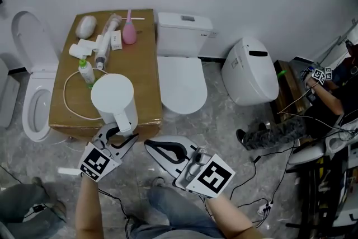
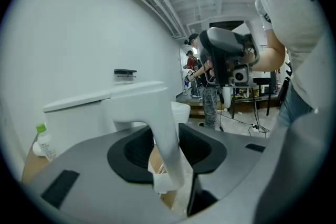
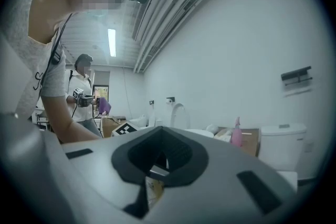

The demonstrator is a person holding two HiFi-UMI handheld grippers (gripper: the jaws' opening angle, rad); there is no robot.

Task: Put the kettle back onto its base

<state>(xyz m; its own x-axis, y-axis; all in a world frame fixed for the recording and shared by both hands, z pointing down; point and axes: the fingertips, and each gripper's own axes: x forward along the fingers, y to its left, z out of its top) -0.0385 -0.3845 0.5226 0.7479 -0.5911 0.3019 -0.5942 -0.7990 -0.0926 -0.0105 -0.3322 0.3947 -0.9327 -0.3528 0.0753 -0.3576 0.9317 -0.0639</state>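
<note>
A white kettle (image 1: pixel 113 97) stands upright at the near edge of the brown table (image 1: pixel 148 64). Its base is hidden under it, and a white cable (image 1: pixel 68 99) loops across the table towards the kettle's foot. My left gripper (image 1: pixel 122 134) is open, its jaws on either side of the kettle's handle (image 1: pixel 124 122). The left gripper view shows the white handle (image 2: pixel 165 134) running down between the black pads (image 2: pixel 128 152), which do not press on it. My right gripper (image 1: pixel 148 144) hangs shut and empty over the floor, just right of the kettle.
On the table lie a green-capped bottle (image 1: pixel 85 73), a pink bottle (image 1: pixel 129 32) and small white items. A white toilet (image 1: pixel 180 81) stands right of the table, another (image 1: pixel 33 103) left, a tipped one (image 1: pixel 251 73) further right. A person (image 1: pixel 330 92) sits at far right.
</note>
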